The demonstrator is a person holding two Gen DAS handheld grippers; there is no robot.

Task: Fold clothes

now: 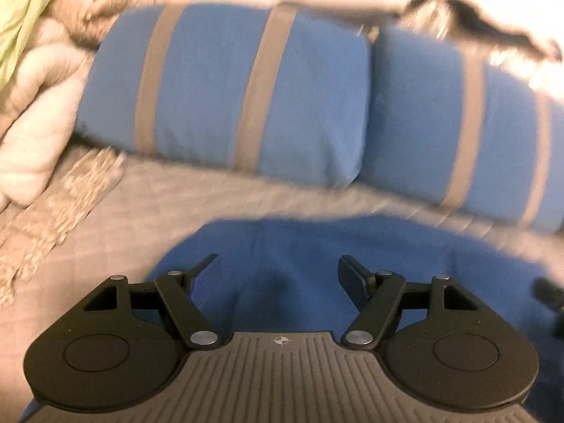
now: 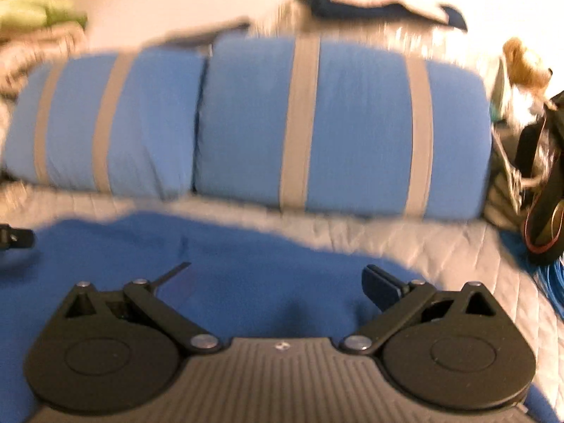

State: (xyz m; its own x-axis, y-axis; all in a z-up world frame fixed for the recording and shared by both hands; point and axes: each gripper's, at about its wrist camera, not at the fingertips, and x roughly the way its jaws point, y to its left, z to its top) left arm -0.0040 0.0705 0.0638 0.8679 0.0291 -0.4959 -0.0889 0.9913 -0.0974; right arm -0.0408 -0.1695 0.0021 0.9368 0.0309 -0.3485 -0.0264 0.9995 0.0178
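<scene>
Both grippers, fingers spread, empty, over the garment

The royal-blue soft cotton garment (image 1: 299,246) looks limp and light (likely to sag); left gripper (image 1: 278,271) and right gripper (image 2: 278,278) should pinch its far edge.

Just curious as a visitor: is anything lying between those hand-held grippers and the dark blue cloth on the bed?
Nothing visible. Both hand-held grippers, left and right, hang open directly above the blue cloth.

Both wrist views low, forward — shared pillows (image 1: 229,84) (image 2: 345,123)
</scene>
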